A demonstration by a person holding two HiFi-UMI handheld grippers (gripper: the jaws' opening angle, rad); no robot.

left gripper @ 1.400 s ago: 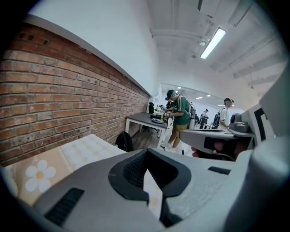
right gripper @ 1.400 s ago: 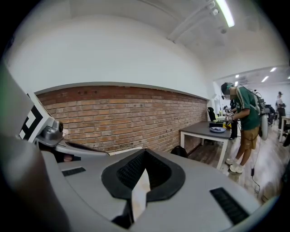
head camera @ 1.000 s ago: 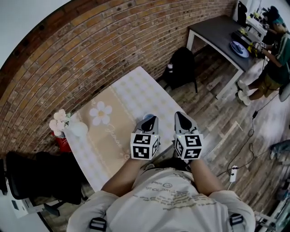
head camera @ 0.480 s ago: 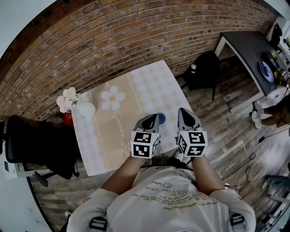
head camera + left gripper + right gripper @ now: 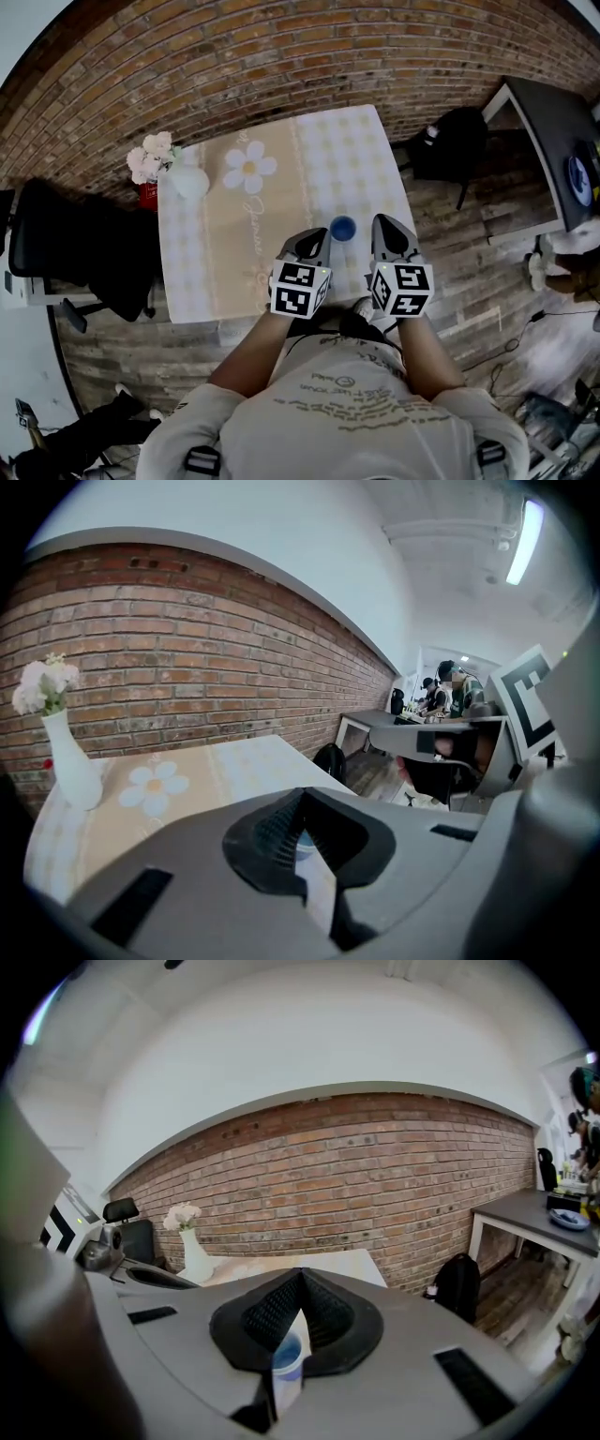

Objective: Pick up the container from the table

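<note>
Container [image 5: 343, 228], small pale cup with a round blue top, upright on the table [image 5: 356, 150] near its front edge, untouched, left gripper [image 5: 314, 236] and right gripper [image 5: 385, 225] above that edge, jaws pressed together, empty, flower vase [image 5: 187, 180] at the table's far left corner

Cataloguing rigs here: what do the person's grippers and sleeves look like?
The left gripper and right gripper: grey moulded shells, black ribbed jaw pads, each carrying a white cube with black square markers. The person wears a pale short-sleeved printed T-shirt.
</note>
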